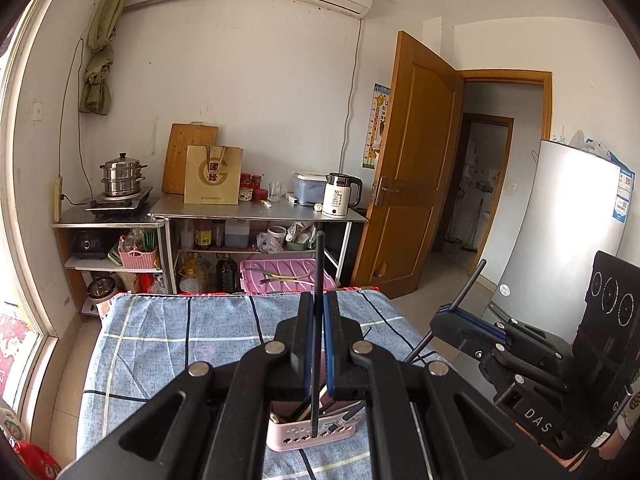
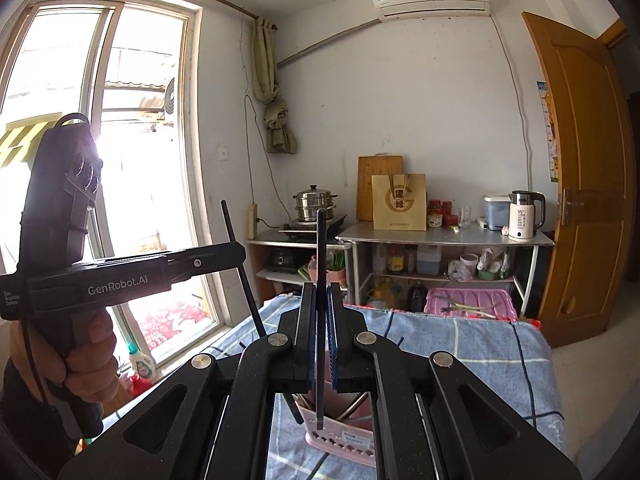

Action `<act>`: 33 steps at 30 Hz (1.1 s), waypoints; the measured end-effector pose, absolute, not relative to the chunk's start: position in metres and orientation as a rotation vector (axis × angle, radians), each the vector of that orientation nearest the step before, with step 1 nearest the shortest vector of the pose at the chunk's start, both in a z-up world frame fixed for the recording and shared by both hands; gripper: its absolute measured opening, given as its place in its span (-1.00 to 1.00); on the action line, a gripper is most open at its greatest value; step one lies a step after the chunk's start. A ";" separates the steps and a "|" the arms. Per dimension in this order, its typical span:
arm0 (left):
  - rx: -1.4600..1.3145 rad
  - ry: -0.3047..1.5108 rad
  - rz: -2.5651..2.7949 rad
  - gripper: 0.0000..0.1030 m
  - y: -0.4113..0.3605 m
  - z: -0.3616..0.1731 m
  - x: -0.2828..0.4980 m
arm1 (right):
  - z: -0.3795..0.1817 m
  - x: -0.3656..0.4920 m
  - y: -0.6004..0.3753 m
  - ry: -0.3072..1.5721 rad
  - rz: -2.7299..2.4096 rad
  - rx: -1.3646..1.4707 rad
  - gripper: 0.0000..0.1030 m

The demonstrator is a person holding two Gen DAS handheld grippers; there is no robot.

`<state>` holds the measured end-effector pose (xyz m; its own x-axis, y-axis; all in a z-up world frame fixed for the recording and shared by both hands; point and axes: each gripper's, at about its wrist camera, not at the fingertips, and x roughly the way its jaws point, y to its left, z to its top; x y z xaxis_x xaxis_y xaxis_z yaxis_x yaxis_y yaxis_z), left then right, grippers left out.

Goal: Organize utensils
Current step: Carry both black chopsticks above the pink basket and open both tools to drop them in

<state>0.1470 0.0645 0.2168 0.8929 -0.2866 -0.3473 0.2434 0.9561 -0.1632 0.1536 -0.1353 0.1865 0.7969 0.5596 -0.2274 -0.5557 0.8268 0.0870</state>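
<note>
My left gripper is shut on a black chopstick held upright, its lower end over the pink utensil holder. My right gripper is shut on another black chopstick, upright, its lower end at the same pink holder. The holder stands on the blue checked cloth and has several dark utensils in it. The right gripper also shows in the left wrist view, and the left gripper in the right wrist view, each with its chopstick.
A metal shelf table against the wall carries a kettle, paper bag, jars and a steamer pot. A pink crate sits behind the table edge. A fridge stands at the right, a window at the left.
</note>
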 end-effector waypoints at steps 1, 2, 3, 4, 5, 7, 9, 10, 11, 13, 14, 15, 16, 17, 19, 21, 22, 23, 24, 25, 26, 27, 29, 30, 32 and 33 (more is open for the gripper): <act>-0.116 0.374 -0.272 -0.90 0.065 0.217 0.151 | 0.186 0.157 -0.134 0.248 0.594 0.017 -0.91; -0.121 0.376 -0.273 -0.90 0.066 0.216 0.155 | 0.185 0.159 -0.134 0.247 0.591 0.021 -0.91; -0.125 0.378 -0.272 -0.90 0.066 0.215 0.159 | 0.183 0.161 -0.134 0.247 0.590 0.025 -0.91; -0.130 0.379 -0.272 -0.90 0.067 0.213 0.163 | 0.182 0.164 -0.132 0.248 0.589 0.027 -0.91; -0.136 0.381 -0.273 -0.90 0.068 0.211 0.167 | 0.181 0.167 -0.132 0.248 0.587 0.029 -0.91; -0.143 0.389 -0.278 -0.90 0.069 0.205 0.174 | 0.177 0.170 -0.129 0.251 0.583 0.028 -0.91; -0.138 0.393 -0.274 -0.90 0.067 0.198 0.180 | 0.172 0.174 -0.127 0.255 0.581 0.026 -0.91; -0.137 0.397 -0.275 -0.90 0.067 0.194 0.182 | 0.169 0.176 -0.126 0.257 0.579 0.026 -0.91; -0.137 0.402 -0.275 -0.90 0.068 0.189 0.186 | 0.167 0.177 -0.125 0.257 0.575 0.026 -0.91; -0.139 0.414 -0.275 -0.90 0.068 0.181 0.191 | 0.161 0.181 -0.123 0.260 0.566 0.028 -0.91; -0.140 0.422 -0.274 -0.90 0.069 0.177 0.194 | 0.158 0.183 -0.123 0.265 0.563 0.029 -0.91; -0.139 0.429 -0.270 -0.90 0.069 0.173 0.197 | 0.155 0.186 -0.122 0.274 0.561 0.031 -0.91; -0.140 0.437 -0.270 -0.90 0.069 0.169 0.199 | 0.153 0.188 -0.121 0.282 0.559 0.033 -0.91; -0.141 0.444 -0.269 -0.90 0.070 0.165 0.200 | 0.150 0.189 -0.121 0.289 0.557 0.033 -0.91; -0.141 0.458 -0.268 -0.90 0.069 0.159 0.202 | 0.145 0.191 -0.120 0.303 0.552 0.032 -0.91; -0.134 0.473 -0.270 -0.90 0.069 0.154 0.205 | 0.142 0.193 -0.118 0.317 0.550 0.030 -0.91; -0.130 0.482 -0.272 -0.90 0.068 0.151 0.206 | 0.140 0.194 -0.117 0.324 0.551 0.028 -0.91; -0.127 0.493 -0.273 -0.90 0.068 0.149 0.209 | 0.138 0.195 -0.116 0.330 0.549 0.023 -0.91; -0.124 0.506 -0.275 -0.90 0.068 0.146 0.211 | 0.137 0.195 -0.115 0.337 0.549 0.018 -0.91; -0.124 0.518 -0.276 -0.90 0.067 0.143 0.213 | 0.135 0.195 -0.113 0.344 0.549 0.014 -0.91; -0.125 0.529 -0.278 -0.90 0.067 0.139 0.215 | 0.134 0.197 -0.113 0.352 0.550 0.010 -0.91; -0.124 0.540 -0.277 -0.90 0.067 0.136 0.217 | 0.132 0.197 -0.111 0.361 0.549 0.004 -0.91; -0.126 0.562 -0.273 -0.90 0.066 0.131 0.220 | 0.129 0.199 -0.109 0.378 0.542 -0.012 -0.91; -0.125 0.571 -0.273 -0.90 0.066 0.128 0.221 | 0.127 0.199 -0.108 0.388 0.538 -0.022 -0.91; -0.123 0.585 -0.271 -0.90 0.066 0.123 0.223 | 0.122 0.201 -0.106 0.409 0.536 -0.036 -0.91; -0.122 0.591 -0.271 -0.90 0.066 0.122 0.223 | 0.120 0.201 -0.105 0.420 0.532 -0.043 -0.91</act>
